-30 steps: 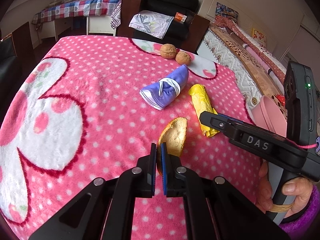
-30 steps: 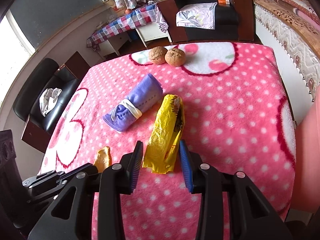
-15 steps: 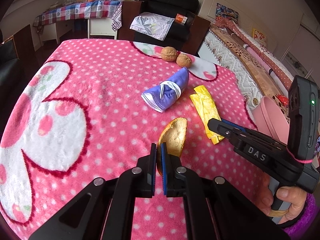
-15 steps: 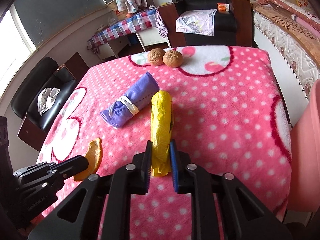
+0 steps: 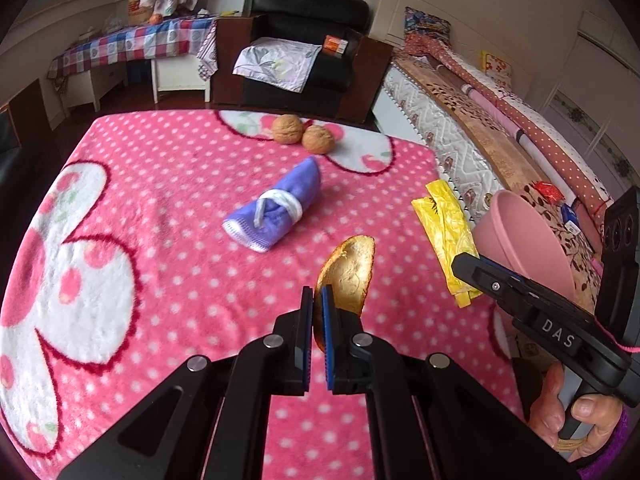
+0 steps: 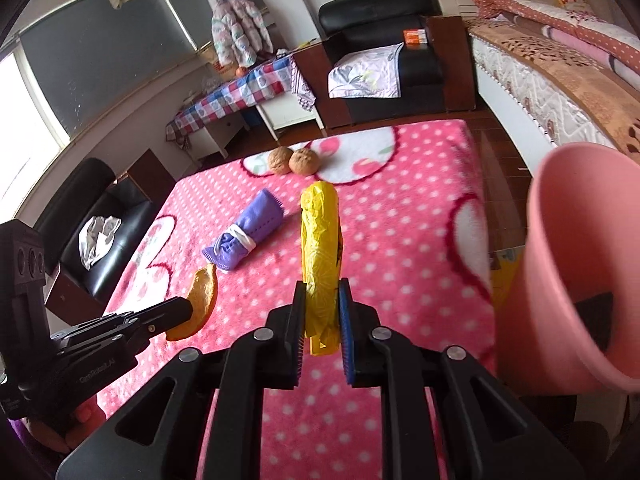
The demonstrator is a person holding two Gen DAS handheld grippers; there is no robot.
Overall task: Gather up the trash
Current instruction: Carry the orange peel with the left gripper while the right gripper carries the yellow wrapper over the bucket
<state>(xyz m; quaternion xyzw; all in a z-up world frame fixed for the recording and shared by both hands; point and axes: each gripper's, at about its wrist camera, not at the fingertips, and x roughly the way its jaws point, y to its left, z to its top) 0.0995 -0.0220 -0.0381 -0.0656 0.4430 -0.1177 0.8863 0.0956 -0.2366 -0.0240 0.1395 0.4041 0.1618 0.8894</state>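
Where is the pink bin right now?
The bin stands off the blanket's right edge, beside the right claw holding the yellow wrapper.

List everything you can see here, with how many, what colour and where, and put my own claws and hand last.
Orange peel: one, orange, held off the blanket in the left claw.
Yellow wrapper: one, yellow, held in the right claw.
Rolled cloth: one, purple with a white band, middle of the blanket.
Walnuts: two, brown, touching, far end of the blanket.
Bin: one, pink, right of the table.
Blanket: one, pink with white dots, covering the table.
Armchair: one, black, beyond the table.
Left claw: black, shut on the peel.
Right claw: black, shut on the wrapper.
Right hand: gripping the right handle.
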